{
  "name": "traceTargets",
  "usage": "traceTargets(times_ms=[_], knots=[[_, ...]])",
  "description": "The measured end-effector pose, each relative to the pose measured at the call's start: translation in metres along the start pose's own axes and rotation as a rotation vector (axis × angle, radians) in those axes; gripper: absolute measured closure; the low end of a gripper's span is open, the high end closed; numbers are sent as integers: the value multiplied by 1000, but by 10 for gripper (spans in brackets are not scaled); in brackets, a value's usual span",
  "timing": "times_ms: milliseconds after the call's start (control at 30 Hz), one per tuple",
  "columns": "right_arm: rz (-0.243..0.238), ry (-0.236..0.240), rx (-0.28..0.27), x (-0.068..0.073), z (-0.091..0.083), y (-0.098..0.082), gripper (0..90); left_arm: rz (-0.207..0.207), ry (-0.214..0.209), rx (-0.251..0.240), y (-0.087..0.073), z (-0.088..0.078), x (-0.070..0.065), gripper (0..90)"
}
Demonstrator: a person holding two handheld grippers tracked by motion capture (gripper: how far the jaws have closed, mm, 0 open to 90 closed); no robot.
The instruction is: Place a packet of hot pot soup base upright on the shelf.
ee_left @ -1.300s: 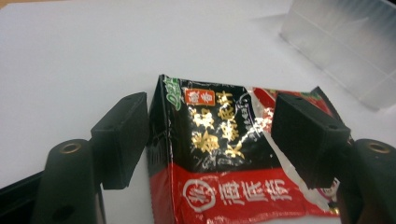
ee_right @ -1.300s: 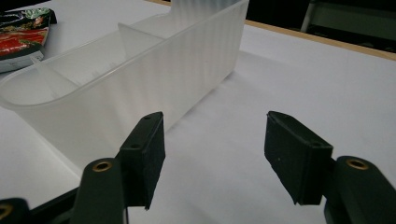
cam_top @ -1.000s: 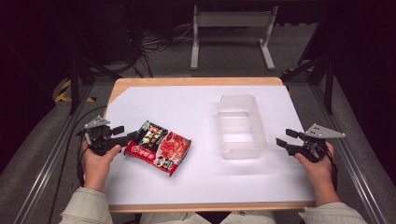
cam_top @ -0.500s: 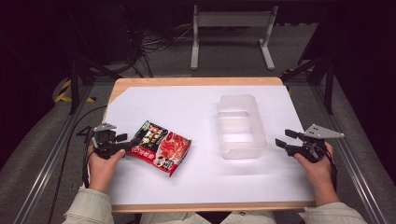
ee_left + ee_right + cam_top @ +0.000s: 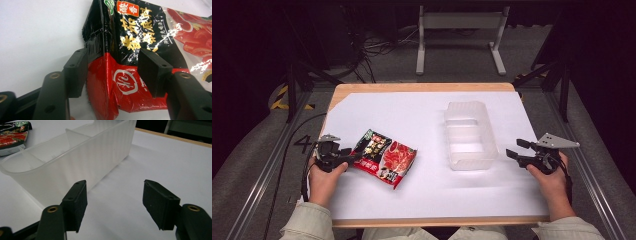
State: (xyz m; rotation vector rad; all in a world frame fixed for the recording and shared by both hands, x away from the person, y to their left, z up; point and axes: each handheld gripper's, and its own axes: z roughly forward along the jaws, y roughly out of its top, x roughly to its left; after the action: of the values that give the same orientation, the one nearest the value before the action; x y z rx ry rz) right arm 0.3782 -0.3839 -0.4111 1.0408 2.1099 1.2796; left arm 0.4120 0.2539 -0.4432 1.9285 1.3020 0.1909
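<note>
Two grippers are seen on the white table (image 5: pixel 422 200), and the packet is at the left one. The left gripper (image 5: pixel 348 154) is set at the near-left corner of the red-and-black snack packet (image 5: pixel 384 156), which lies flat on the left half of the sheet, its long axis slanting from far-left to near-right. The left hand (image 5: pixel 324 175) is plainly the nearer; the right gripper (image 5: pixel 514 148) is parked well apart, just beside the near-right end of the clear divided bin (image 5: pixel 468 134), jaws spread wide on nothing.

From above, the left jaws are too small to be read. In the left gripper view the story is told: the packet's folded end (image 5: pixel 110 75) is straddled by the two pads, jaws parted, one pad (image 5: pixel 76 71) at the packet's edge, the other (image 5: pixel 152 70) over its printed face. Contact cannot be confirmed. A closing pinch looks to be called for next. The bin's inner divider (image 5: pixel 75 136) is shown by the right gripper view, the packet far off behind it.
</note>
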Motion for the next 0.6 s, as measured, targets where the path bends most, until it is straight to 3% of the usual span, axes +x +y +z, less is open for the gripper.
traceTargets(times_ms=[600], knots=[[2,9,1,1,1,0,355,-3,-1,13,0,-2,0,777]])
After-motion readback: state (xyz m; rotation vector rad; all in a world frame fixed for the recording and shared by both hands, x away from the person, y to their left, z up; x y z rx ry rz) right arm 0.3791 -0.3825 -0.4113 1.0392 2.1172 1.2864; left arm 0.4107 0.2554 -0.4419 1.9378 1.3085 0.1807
